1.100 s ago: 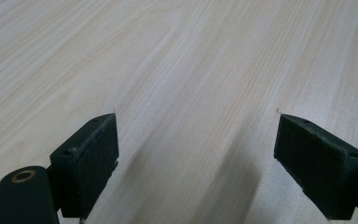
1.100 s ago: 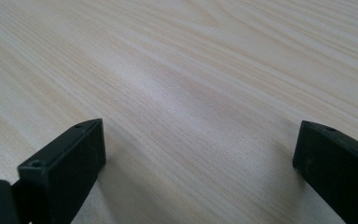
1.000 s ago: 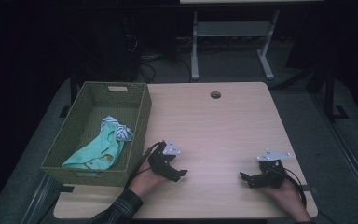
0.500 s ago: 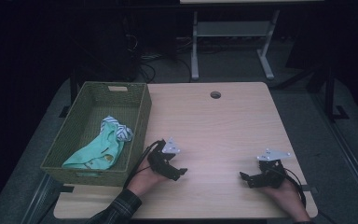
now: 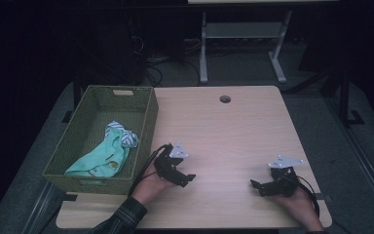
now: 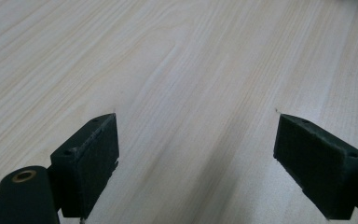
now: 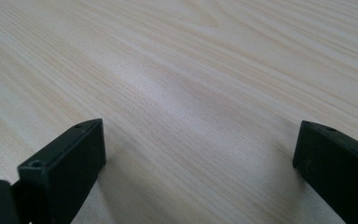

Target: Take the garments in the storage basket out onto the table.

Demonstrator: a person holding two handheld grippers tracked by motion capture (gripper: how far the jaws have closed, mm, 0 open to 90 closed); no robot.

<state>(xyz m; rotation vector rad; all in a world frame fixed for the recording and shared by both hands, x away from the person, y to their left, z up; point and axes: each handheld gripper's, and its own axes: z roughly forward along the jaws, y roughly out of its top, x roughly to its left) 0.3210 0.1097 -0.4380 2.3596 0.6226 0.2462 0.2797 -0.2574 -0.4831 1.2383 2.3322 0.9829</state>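
The pale wood-grain table (image 5: 233, 131) takes up most of the scene, rectangular, with a small round cable hole (image 5: 225, 99) near its far edge. On its left side sits a green woven rectangular basket (image 5: 146, 122), its long wall running along beside the person's left hand. Inside the basket lies a crumpled mint-green cloth (image 5: 102, 158), with a smaller blue-and-white striped cloth (image 5: 124, 136) bunched at its far end, touching it. Both cloths stay within the basket walls.

Near the front edge, the left tool (image 5: 187, 178) rests low on the bare wood, just beside the basket's near right corner, a plaid sleeve (image 5: 121, 219) behind it. Its jaws stand spread wide with nothing between them but table. The right tool (image 5: 255, 185) sits well apart from it, toward the table's right front corner, pointing left; its jaws are likewise spread wide over bare wood. Each carries a small grey three-cornered plate on top.
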